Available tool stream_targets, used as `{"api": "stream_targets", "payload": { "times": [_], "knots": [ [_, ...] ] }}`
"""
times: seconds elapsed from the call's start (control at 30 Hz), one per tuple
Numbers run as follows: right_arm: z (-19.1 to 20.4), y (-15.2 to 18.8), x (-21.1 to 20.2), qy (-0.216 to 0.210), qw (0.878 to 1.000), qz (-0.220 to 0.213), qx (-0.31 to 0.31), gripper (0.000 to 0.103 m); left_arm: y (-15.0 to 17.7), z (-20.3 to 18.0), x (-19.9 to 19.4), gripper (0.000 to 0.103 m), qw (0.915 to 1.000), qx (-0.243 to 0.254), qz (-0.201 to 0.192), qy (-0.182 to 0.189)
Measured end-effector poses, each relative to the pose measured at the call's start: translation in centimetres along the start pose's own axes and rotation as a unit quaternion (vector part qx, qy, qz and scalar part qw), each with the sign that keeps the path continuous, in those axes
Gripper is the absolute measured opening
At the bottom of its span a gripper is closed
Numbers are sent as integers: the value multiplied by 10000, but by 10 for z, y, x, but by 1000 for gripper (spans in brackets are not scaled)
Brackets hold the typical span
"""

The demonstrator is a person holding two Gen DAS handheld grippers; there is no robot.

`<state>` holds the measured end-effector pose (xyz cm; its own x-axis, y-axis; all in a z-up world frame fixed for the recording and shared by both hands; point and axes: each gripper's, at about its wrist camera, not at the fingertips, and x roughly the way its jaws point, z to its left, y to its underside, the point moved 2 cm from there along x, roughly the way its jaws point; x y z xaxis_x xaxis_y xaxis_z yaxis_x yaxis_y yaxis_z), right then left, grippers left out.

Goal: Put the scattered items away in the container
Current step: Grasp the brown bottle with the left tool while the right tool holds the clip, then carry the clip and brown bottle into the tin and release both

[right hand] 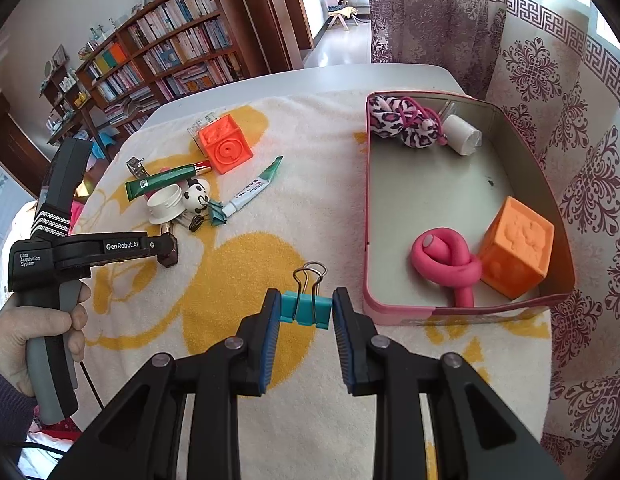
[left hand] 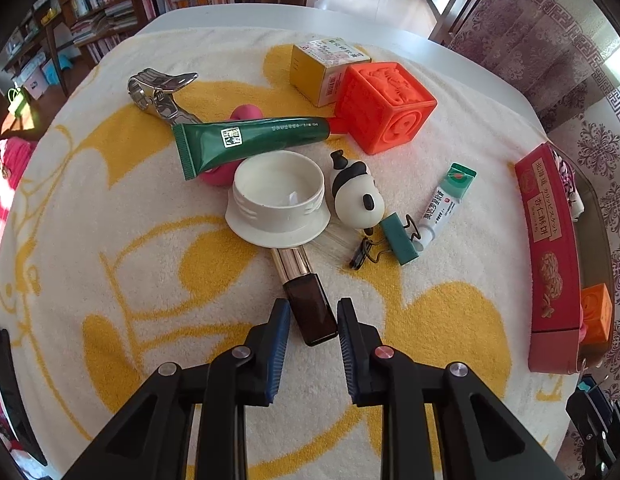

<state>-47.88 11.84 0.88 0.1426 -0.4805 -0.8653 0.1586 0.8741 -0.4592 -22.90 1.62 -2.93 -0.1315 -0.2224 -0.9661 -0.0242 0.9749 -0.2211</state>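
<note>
While both claws work the towel-covered worktop (right hand: 270, 420), the scene reads left to right:

Left claw (left hand: 313, 322): jaws part-open, straddling the near end of the brown bottle (left hand: 310, 312), not visibly clamped on it.
Bottle axis: runs away from that claw toward the white lid (left hand: 279, 200), in line with the fingers, so closing should catch its narrow sides.
Pile beyond: green tube (left hand: 250, 142), panda toy (left hand: 356, 196), red cube (left hand: 384, 106), all still on the towel.
Right claw (right hand: 306, 308): narrow, gripping the teal binder clip (right hand: 306, 310) across its width, wire handles pointing away.
Container (right hand: 366, 200): the pink-rimmed tin lies just ahead and right of the right claw, the nearer one; pink knot (right hand: 446, 264) and orange cube (right hand: 518, 246) already inside.
</note>
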Motion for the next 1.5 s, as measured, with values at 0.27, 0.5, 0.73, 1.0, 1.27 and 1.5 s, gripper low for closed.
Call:
{"api": "stream_targets", "payload": {
  "times": [0.27, 0.5, 0.73, 1.0, 1.27, 1.5],
  "knots": [
    [-4, 4, -3, 88, 9999, -8, 113, 29, -2, 9, 6, 20, 10000, -36, -30, -32],
    [-12, -5, -16, 131, 9993, -226, 280, 29, 7, 7, -32, 20, 9992, 95, -169, 342],
    [-44, -24, -25, 368, 9959, -484, 664, 29, 2, -56, -47, 20, 9953, 515, -346, 738],
    [-81, -37, -14, 632, 9927, -546, 874, 30, 9, -119, -58, 20, 9867, 1132, -335, 1117],
    [-101, 7, -25, 583, 9900, -402, 1220, 30, 17, -183, -61, 20, 9752, 1691, -245, 1407],
    [-105, 35, -36, 532, 9876, -317, 1445, 30, 19, -237, -59, 21, 9648, 2059, -229, 1619]
  ]
}}
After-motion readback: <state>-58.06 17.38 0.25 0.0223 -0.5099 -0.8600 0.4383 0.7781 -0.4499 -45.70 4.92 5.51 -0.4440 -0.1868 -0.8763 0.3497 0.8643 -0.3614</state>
